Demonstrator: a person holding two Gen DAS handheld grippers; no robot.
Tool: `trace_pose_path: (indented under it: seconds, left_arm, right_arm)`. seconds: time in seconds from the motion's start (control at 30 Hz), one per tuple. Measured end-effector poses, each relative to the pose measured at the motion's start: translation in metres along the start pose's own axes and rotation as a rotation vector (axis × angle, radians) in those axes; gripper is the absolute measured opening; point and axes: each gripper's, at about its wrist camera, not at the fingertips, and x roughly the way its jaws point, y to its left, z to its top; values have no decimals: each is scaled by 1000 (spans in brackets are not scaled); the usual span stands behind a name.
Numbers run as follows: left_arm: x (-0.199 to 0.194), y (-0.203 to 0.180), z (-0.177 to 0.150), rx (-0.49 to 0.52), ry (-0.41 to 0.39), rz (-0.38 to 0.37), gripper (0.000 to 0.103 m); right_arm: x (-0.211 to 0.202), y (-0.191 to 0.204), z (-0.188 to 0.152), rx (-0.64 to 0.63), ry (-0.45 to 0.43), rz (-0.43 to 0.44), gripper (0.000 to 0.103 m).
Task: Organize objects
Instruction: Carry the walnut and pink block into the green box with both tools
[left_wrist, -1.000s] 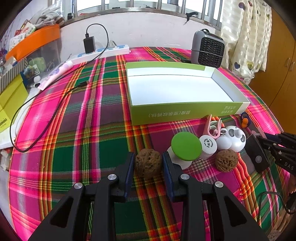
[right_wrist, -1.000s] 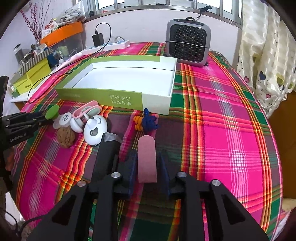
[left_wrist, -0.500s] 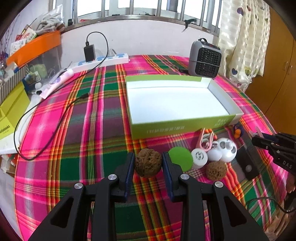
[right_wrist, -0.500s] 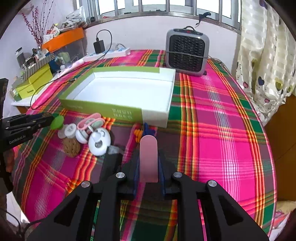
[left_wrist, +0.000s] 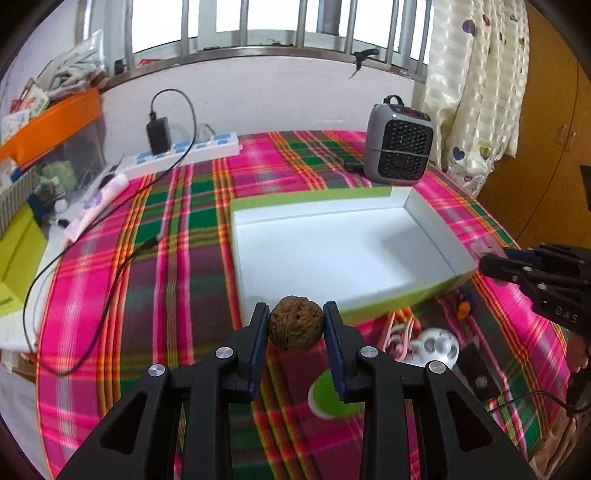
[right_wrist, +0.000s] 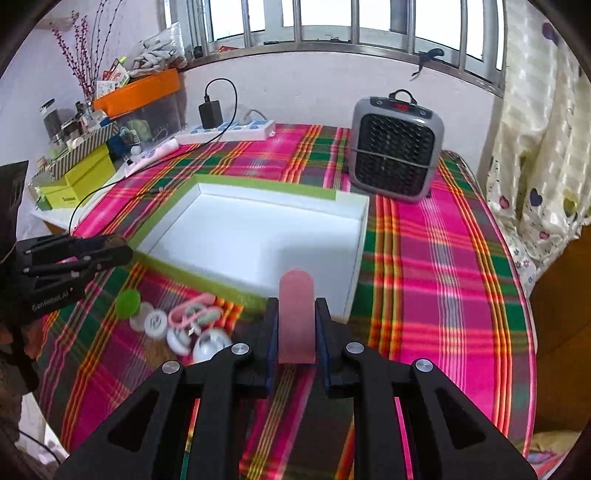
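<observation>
My left gripper (left_wrist: 294, 328) is shut on a brown walnut (left_wrist: 294, 323) and holds it above the cloth, just short of the near wall of the green and white box (left_wrist: 332, 254). My right gripper (right_wrist: 296, 328) is shut on a flat pink bar (right_wrist: 296, 317), raised near the box's near right corner (right_wrist: 354, 288). The box is empty. On the cloth by the box lie a green-lidded jar (left_wrist: 332, 397), a white round toy (left_wrist: 439, 345), a pink clip (right_wrist: 192, 315) and small white caps (right_wrist: 155, 322). The right gripper shows in the left wrist view (left_wrist: 491, 264), the left one in the right wrist view (right_wrist: 110, 251).
A grey fan heater (right_wrist: 397, 149) stands behind the box. A power strip with charger (left_wrist: 181, 149) and black cable (left_wrist: 92, 295) lie at the back left. Storage boxes (right_wrist: 77, 181) sit off the left edge. A curtain (right_wrist: 539, 147) hangs at right.
Both grippers have lifted their objects off the cloth and moved toward the box. The right gripper has closed on the pink bar. The loose items on the cloth now lie below and behind the fingers.
</observation>
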Motion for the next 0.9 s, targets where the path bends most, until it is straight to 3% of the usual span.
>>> trace_pose_path:
  seconds: [0.47,0.9]
  left_arm:
    - [66,8,60,8,61,6,27]
    - [108,13,74,9,127,46,27]
  right_arm:
    - [62,-23,49,35,85,1,19]
    - [101,-27,66,30,135,-38,19]
